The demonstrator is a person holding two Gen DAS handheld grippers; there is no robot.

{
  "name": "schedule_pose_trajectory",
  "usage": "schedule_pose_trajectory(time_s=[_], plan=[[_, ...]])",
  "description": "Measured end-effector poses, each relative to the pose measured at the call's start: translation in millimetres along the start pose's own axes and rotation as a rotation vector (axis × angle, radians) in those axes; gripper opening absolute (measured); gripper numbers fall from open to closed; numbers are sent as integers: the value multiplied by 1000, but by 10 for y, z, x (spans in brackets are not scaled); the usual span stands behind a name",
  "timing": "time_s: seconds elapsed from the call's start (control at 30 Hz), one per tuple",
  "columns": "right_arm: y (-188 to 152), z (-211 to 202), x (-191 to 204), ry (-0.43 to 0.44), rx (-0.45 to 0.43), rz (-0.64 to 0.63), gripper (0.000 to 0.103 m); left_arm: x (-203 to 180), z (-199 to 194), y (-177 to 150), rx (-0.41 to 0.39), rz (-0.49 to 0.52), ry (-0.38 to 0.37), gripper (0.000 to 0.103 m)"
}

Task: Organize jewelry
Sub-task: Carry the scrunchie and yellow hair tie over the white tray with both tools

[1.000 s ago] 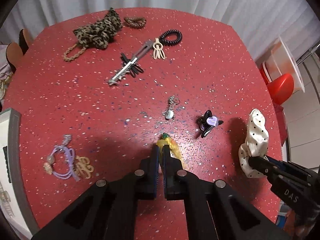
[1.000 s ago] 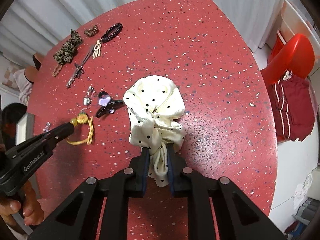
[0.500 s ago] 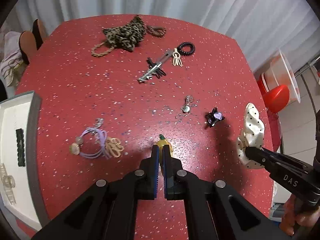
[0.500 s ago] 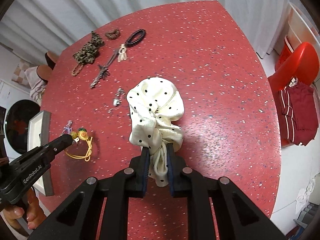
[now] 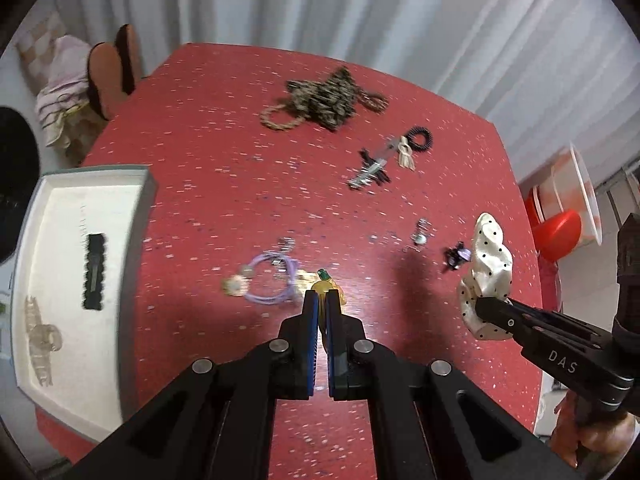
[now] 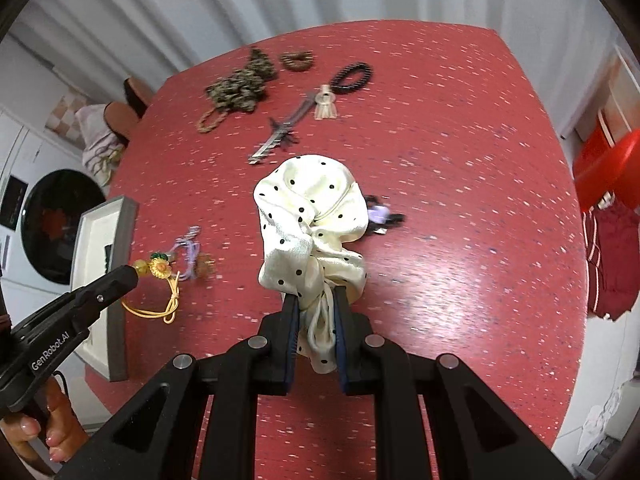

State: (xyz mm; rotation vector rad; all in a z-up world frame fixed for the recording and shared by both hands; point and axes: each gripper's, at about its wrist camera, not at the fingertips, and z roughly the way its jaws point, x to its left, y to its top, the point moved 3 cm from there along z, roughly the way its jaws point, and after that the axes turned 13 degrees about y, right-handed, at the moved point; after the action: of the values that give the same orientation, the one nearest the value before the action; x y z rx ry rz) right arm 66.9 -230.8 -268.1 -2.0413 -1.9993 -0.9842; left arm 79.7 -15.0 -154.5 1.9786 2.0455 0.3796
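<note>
Item 1. My left gripper (image 5: 322,300): jaws nearly together, pinching the yellow flower hair tie (image 6: 160,269) by its flower end; its elastic loop dangles free below the tips.
Risk: the hold is at the very fingertips, so I judge a jerk could slip the tie out; the hanging loop could also snag the tray's rim.
Pose: raised above the red table (image 5: 224,152), pointing forward and down, hand behind it.

Item 2. My right gripper (image 6: 316,312): jaws clamped on the cream polka-dot scrunchie (image 6: 310,216), bunched above the tips, lifted clear of the table.
Risk: the satin looks slippery and may slide.

Item 3. Grey tray (image 5: 138,216): left of my left gripper, already holding a black comb clip (image 5: 94,266).

Item 4. Purple hair tie (image 5: 272,280): on the table just ahead of my left tips.
</note>
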Motion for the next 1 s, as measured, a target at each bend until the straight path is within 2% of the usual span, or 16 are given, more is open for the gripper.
schedule_pose_trajectory(time_s=[0.67, 1.0], plan=[[152, 632, 1520, 101, 84, -253, 17, 1448, -297, -160, -61, -245, 94, 5], [204, 1080, 2373, 179, 125, -385, 17, 2159, -215, -149, -85, -347, 177, 5]])
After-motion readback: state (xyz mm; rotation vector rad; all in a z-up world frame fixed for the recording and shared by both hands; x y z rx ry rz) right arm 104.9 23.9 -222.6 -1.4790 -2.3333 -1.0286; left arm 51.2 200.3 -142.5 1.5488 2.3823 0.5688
